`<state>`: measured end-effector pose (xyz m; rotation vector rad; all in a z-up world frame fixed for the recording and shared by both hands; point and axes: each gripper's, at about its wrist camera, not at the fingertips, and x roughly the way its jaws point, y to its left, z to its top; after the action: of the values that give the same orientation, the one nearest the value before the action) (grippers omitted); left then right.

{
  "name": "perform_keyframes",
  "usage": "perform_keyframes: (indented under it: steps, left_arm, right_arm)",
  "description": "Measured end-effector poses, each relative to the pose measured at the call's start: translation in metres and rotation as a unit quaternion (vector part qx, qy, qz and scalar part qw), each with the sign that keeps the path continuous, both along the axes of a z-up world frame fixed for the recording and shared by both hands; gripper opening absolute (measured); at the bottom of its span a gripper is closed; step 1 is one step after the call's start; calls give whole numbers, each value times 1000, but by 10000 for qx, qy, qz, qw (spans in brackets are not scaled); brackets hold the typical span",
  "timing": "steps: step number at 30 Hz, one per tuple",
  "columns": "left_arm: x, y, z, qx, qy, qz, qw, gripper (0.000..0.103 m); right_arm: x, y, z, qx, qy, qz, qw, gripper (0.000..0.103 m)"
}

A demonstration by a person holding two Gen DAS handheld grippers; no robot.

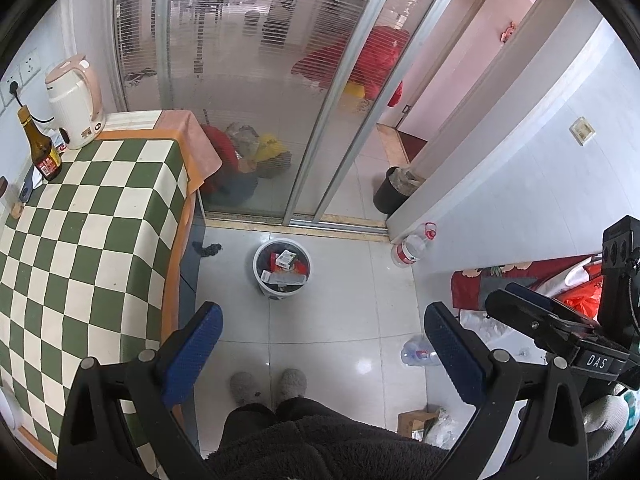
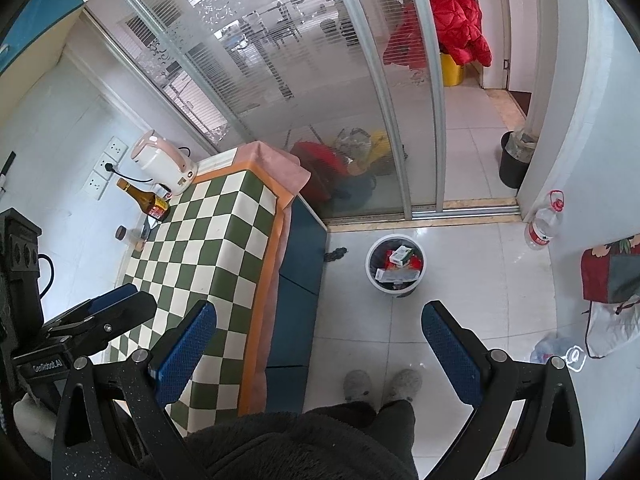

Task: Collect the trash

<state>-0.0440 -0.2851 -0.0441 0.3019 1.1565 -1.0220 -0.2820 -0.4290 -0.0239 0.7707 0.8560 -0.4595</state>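
Checkered table [image 1: 92,216] left of the white bin [image 1: 281,267]; a blurry, perhaps plastic, bottle [image 1: 418,352] lies right; left gripper [image 1: 320,344] and right gripper [image 2: 318,344] both gape, empty.

Tiled floor [image 1: 340,320], trash bin [image 1: 282,268], checkered table [image 1: 100,220], kettle [image 1: 76,102], bottle [image 1: 42,148]

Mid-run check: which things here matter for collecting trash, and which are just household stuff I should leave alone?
For the job:
- white trash bin, already holding wrappers and a small carton
- crumpled clear bottle on the floor
- cardboard box by my feet
- left claw and right claw, both open and empty

Just lying about:
- kettle
- brown sauce bottle
- checkered tablecloth
- black bin past the door
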Motion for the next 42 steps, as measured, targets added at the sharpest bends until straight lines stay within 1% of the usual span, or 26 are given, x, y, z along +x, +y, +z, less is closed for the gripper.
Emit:
perform_keyframes:
  steps: [21,42]
  left_arm:
    - [-3,-15,-2,16,94,-14,10000,103]
    - [2,-17,-3,14,118,14,9999,103]
  right_arm:
    - [-4,-6,-5,119,3,12,9999,103]
    - [-2,-2,-8,147,16,3,9999,103]
